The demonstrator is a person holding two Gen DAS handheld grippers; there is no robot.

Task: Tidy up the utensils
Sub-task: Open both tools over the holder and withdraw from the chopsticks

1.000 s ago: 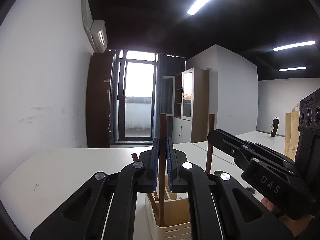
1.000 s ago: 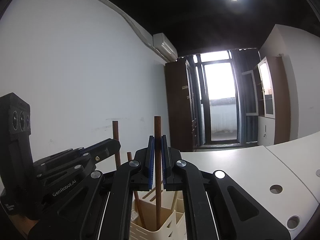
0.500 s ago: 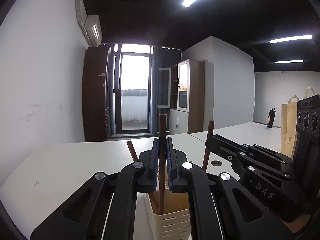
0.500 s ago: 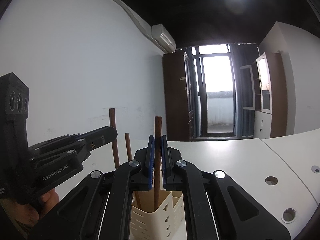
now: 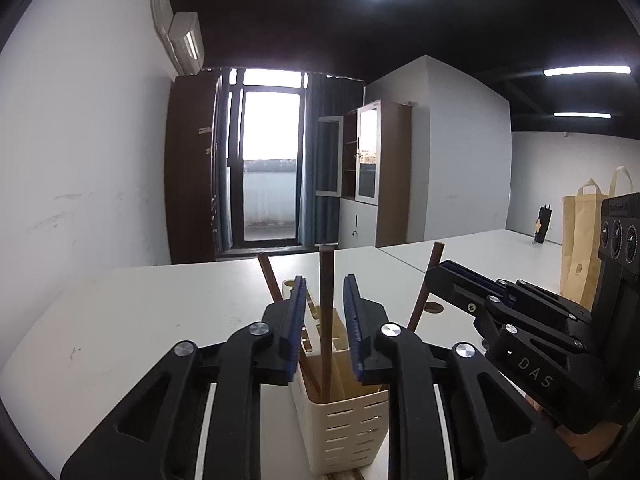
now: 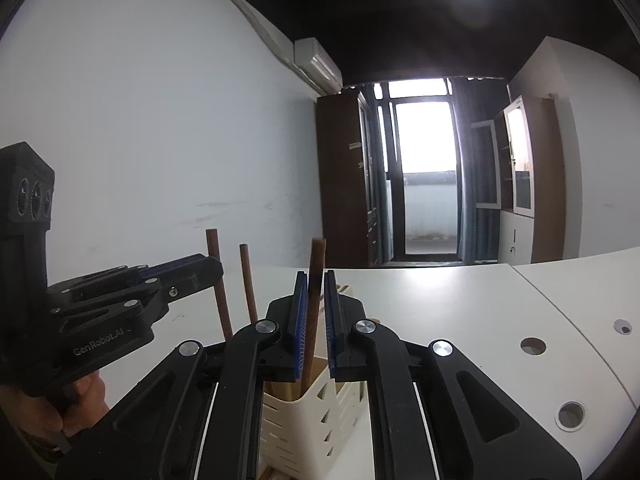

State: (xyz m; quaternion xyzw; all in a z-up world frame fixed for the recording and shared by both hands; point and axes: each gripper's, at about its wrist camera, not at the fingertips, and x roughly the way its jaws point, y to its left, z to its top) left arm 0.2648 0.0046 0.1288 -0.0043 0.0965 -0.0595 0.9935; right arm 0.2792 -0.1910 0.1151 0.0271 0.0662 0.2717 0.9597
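Now both tools have just been opening: the left tool [image 5: 323, 316] and right tool [image 6: 315, 312] stand slightly apart around brown chopsticks [image 5: 326, 320] already standing in the cream holder [image 5: 344, 424] on the white surface [image 5: 160, 312], so they seem released.

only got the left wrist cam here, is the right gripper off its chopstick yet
Observer: Nearly. In the right wrist view the right gripper has just been opening its jaws; the chopstick stands between them, close against the left pad, with a gap to the right pad.
Operator: is its lower end in
Observer: Yes, it goes down inside the rim of the cream holder.
Operator: can you see my left gripper from there
Observer: Yes, side on: the left gripper sits at another stick, and a hand holds its handle.
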